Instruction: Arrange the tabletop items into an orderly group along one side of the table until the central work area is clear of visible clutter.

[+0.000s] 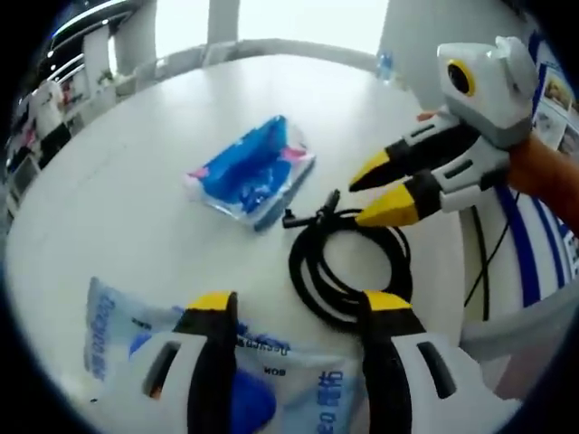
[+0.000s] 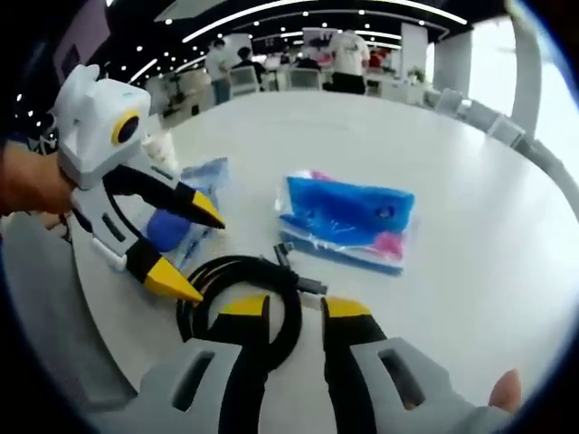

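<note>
A black coiled cable lies on the white round table. Beyond it rests a blue tissue pack. A clear printed plastic bag with something round and blue inside lies under my left gripper, which stands open, its jaws straddling the bag's edge and the cable's near side. My right gripper is open by a narrow gap, its tips just above the cable's rim with nothing between them.
The table's curved edge runs behind the items, and a small bottle stands past it. Several people and chairs are in the far background. A hand holds each gripper.
</note>
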`<state>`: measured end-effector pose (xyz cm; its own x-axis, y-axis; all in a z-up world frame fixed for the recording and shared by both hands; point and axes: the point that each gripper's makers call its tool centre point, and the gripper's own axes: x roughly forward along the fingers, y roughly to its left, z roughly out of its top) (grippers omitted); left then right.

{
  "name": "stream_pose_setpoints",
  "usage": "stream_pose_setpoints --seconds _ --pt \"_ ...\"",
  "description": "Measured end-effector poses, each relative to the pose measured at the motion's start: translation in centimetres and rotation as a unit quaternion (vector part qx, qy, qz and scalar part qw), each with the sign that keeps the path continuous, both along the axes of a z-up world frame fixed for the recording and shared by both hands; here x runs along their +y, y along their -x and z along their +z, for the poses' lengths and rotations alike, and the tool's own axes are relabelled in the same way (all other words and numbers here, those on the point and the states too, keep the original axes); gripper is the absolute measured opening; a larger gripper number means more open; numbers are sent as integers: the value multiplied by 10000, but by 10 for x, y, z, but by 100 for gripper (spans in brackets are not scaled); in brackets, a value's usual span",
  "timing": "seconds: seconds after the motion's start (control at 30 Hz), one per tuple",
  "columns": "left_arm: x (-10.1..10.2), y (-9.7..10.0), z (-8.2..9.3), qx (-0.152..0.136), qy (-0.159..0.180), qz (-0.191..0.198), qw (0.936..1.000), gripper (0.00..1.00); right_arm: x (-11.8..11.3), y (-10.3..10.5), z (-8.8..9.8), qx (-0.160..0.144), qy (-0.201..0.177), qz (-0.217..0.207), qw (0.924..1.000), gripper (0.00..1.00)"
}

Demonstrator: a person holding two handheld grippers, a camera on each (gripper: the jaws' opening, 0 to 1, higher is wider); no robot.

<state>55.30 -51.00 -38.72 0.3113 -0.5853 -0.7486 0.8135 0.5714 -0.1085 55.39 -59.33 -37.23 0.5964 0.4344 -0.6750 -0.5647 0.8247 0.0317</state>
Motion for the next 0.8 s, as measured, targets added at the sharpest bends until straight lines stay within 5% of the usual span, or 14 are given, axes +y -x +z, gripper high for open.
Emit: stream_pose_setpoints --seconds 0.47,0.8 --pt "-1 5 17 -6 479 -154 9987 79 10 1 9 -228 -65 68 9997 48" --pt "1 11 27 16 699 -220 9973 91 4 -5 20 -537 -218 -306 9978 94"
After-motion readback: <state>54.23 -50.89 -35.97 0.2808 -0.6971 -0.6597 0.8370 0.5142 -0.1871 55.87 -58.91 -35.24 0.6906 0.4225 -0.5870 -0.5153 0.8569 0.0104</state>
